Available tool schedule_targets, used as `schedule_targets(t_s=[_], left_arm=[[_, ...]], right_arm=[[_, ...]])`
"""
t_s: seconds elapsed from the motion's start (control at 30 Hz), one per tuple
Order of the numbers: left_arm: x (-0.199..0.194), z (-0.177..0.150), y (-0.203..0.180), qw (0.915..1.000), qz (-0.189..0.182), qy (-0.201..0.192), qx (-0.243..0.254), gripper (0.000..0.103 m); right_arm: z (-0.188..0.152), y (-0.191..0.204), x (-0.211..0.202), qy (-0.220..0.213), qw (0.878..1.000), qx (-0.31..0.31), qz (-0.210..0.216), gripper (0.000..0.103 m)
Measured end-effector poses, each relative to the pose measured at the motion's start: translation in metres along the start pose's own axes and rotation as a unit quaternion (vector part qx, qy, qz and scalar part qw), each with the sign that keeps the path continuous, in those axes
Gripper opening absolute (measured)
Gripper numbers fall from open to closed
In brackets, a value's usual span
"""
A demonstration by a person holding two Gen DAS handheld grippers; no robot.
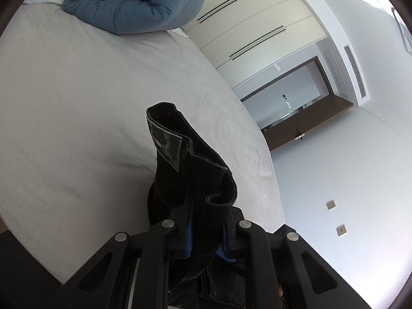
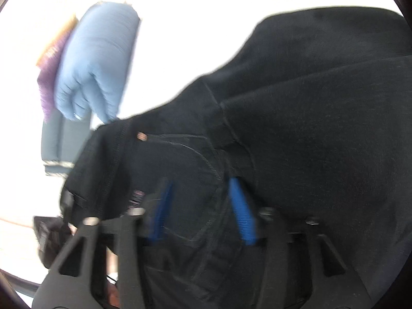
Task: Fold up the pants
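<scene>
At the bottom centre of the left wrist view, the left gripper [image 1: 203, 229] is clamped on the waistband of the black pants [image 1: 190, 170]; a grey inner label [image 1: 167, 144] is seen, its writing unreadable. In the blurred right wrist view, the right gripper [image 2: 203, 211] is seen with blue pads apart and pants fabric [image 2: 296, 128] between them; whether it grips cannot be told. Beyond lie the white bed [image 1: 90, 103] and, upper left, a blue duvet [image 1: 134, 2].

The left wrist camera looks along its gripper [image 1: 206, 229], tilted, across a white bed [image 1: 77, 103] toward a wall, while the blurred right wrist camera sits very close against black pants [image 2: 309, 128]; both views share the pants and a blue quilt [image 1: 134, 2].
</scene>
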State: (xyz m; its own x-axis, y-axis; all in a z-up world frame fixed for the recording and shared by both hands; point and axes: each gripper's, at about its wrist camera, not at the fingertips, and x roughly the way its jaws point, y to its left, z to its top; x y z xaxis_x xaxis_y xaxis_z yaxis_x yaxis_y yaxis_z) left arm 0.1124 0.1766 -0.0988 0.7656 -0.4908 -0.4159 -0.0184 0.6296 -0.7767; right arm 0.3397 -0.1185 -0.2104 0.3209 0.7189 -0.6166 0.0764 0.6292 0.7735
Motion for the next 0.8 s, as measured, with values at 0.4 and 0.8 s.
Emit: schedule_targets(t_s=[0.4, 0.8], left_arm=[[0.042, -0.08, -0.123, 0.973, 0.023, 0.072, 0.218, 0.016], [0.089, -0.172, -0.159, 0.9296, 0.051, 0.15, 0.333, 0.016]], right_arm=[[0.029, -0.033, -0.095, -0.011, 0.988, 0.039, 0.146, 0.085], [0.008, -0.005, -0.168, 0.007, 0.995, -0.067, 0.078, 0.087]])
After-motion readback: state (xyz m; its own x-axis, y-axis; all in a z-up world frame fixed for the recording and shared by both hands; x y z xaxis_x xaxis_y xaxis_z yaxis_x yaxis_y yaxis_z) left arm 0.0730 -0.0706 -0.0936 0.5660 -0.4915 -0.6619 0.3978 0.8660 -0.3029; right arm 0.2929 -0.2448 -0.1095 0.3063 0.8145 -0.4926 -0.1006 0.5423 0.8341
